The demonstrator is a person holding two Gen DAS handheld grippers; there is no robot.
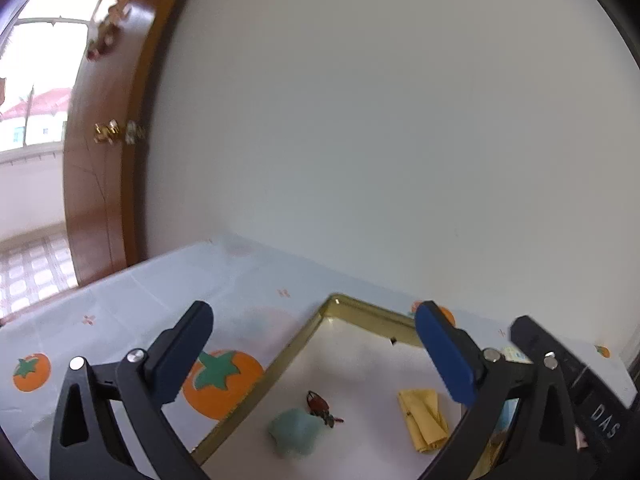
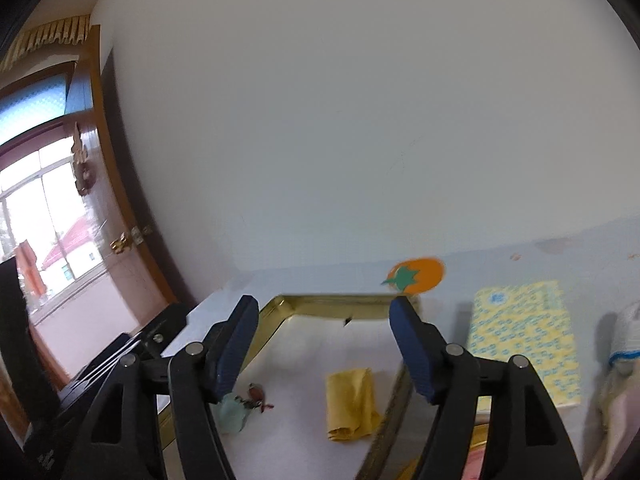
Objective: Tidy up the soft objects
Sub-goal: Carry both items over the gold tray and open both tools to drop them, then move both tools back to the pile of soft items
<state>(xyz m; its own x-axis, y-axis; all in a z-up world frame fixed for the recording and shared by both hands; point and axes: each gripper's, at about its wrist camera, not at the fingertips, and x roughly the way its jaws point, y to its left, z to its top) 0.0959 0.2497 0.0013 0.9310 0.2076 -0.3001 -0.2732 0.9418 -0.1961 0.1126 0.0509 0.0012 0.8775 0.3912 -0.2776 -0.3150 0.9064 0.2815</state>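
Folded yellow cloth [image 2: 352,406]: lies in the gold-rimmed white tray [image 2: 332,304], long axis near-to-far, below and between the right tool [image 2: 324,344] fingers, nearer it. Left tool [image 1: 316,356] and right tool both gape wide, empty.

The right gripper [image 2: 324,320] hangs with jaws spread above a gold-rimmed tray [image 2: 332,301] holding a folded yellow cloth [image 2: 351,404].
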